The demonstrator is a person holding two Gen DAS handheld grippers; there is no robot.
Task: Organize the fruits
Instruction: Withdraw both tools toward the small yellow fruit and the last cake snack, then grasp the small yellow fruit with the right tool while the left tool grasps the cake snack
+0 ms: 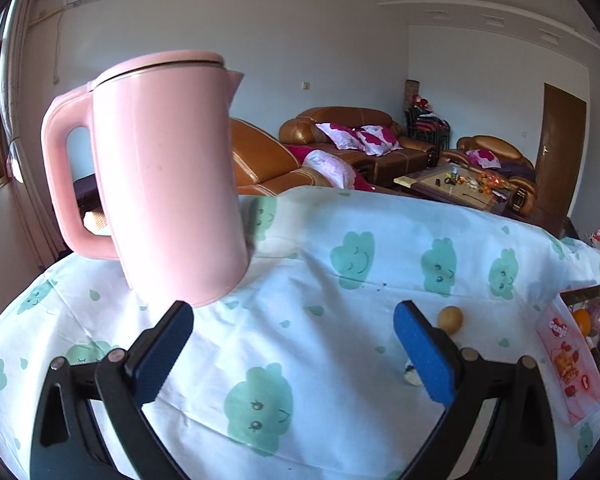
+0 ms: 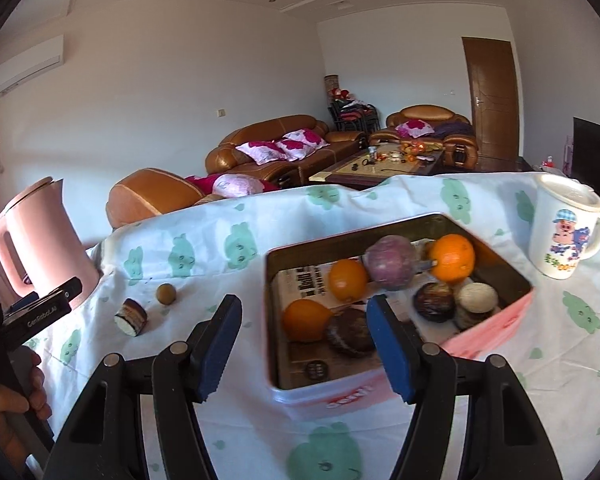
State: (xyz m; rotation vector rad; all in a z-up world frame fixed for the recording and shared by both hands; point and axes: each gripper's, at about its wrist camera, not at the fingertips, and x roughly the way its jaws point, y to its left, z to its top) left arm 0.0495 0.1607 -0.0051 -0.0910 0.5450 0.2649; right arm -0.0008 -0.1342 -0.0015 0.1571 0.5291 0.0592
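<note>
A pink tin box (image 2: 496, 330) sits on the clothed table and holds oranges (image 2: 452, 258), a purple round fruit (image 2: 392, 264) and dark round cakes (image 2: 350, 332). It also shows in the left wrist view (image 1: 572, 356) at far right. A small yellow-brown fruit (image 1: 450, 319) lies loose on the cloth, seen too in the right wrist view (image 2: 166, 293). A small cake piece (image 2: 131, 317) lies beside it. My left gripper (image 1: 296, 350) is open and empty, left of the loose fruit. My right gripper (image 2: 306, 346) is open and empty, over the box's near left corner.
A pink kettle (image 1: 168, 184) stands on the table's left, close ahead of my left gripper. A white cartoon mug (image 2: 566, 232) stands right of the box. The table has a white cloth (image 1: 340, 360) with green prints. Sofas and a coffee table lie beyond.
</note>
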